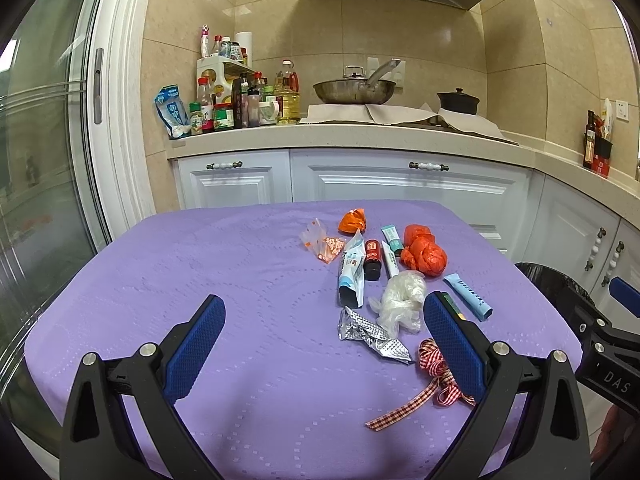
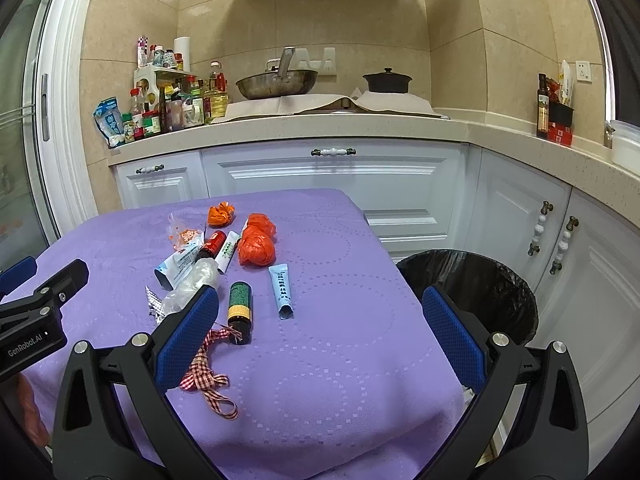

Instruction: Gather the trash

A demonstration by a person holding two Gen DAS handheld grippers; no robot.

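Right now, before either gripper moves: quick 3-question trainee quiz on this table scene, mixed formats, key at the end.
1. True or false: the bin with the black liner stands off the table's right edge, on the right gripper's side.
2. Multiple choice: what lies directly beside the checked ribbon in the right wrist view? A) the dark bottle with a green label B) a spoon C) a sponge
3. Fill in: both the left gripper and the right gripper have their fingers ____ and hold nothing.

Key: 1 true; 2 A; 3 open
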